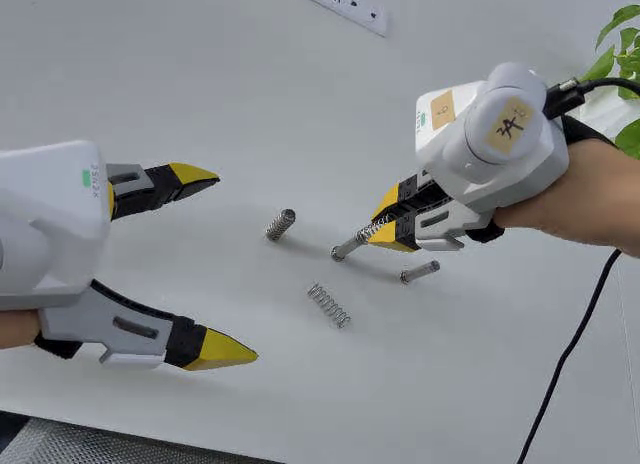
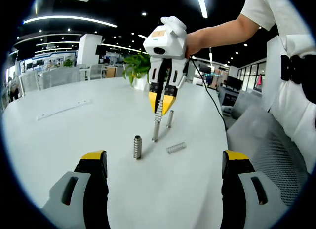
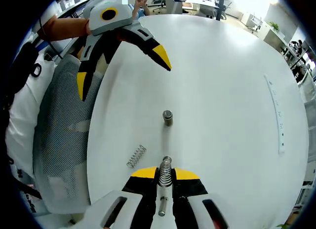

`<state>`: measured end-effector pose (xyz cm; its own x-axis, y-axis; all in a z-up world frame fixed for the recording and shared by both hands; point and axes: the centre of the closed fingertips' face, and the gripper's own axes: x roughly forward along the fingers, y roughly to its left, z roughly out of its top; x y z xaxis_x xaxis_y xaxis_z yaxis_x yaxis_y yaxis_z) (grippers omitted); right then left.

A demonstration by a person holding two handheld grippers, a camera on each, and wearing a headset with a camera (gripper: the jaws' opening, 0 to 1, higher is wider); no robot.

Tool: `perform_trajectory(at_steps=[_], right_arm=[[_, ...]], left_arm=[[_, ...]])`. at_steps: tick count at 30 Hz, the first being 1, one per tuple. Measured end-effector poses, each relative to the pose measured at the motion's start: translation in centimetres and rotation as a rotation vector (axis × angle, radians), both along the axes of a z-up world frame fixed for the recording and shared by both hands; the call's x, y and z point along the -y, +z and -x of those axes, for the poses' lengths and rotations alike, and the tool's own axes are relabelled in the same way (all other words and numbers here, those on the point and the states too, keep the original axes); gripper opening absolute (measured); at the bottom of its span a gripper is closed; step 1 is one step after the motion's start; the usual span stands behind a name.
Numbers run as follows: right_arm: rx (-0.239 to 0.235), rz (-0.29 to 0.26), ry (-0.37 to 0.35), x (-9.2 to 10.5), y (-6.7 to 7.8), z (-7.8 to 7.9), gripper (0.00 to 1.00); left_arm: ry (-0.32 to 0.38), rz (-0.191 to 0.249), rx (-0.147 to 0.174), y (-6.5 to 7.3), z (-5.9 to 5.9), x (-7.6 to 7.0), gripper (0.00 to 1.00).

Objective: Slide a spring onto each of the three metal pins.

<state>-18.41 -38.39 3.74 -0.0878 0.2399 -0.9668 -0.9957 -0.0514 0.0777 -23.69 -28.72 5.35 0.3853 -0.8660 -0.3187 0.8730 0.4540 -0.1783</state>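
Observation:
Three metal pins stand upright on the white table (image 1: 200, 74). The left pin (image 1: 281, 224) (image 2: 138, 146) (image 3: 168, 117) wears a spring. My right gripper (image 1: 380, 232) (image 2: 162, 104) (image 3: 165, 173) is shut on a spring (image 1: 373, 228) (image 3: 165, 175) that sits over the top of the middle pin (image 1: 345, 249) (image 2: 156, 131). The third pin (image 1: 420, 272) (image 2: 170, 119) is bare, just behind that gripper. A loose spring (image 1: 328, 305) (image 2: 176, 148) (image 3: 136, 156) lies flat in front of the pins. My left gripper (image 1: 235, 265) (image 2: 165, 155) (image 3: 123, 73) is open, holds nothing, and hangs left of the pins.
A white power strip (image 1: 340, 2) lies at the far edge. A black cable (image 1: 570, 354) trails from the right gripper across the table. Green plant leaves (image 1: 620, 54) show at the right. The table's near edge (image 1: 150, 446) runs below the left gripper.

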Motion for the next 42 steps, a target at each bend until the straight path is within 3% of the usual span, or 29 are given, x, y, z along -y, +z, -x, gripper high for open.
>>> perform_trajectory(at_steps=[15, 42], right_arm=[[-0.004, 0.008, 0.022, 0.1, -0.9, 0.0, 0.08], [-0.006, -0.004, 0.001, 0.3, -3.0, -0.6, 0.08]], left_arm=[[-0.006, 0.004, -0.009, -0.3, 0.3, 0.2, 0.95], [-0.007, 0.016, -0.021, -0.4, 0.2, 0.4, 0.93]])
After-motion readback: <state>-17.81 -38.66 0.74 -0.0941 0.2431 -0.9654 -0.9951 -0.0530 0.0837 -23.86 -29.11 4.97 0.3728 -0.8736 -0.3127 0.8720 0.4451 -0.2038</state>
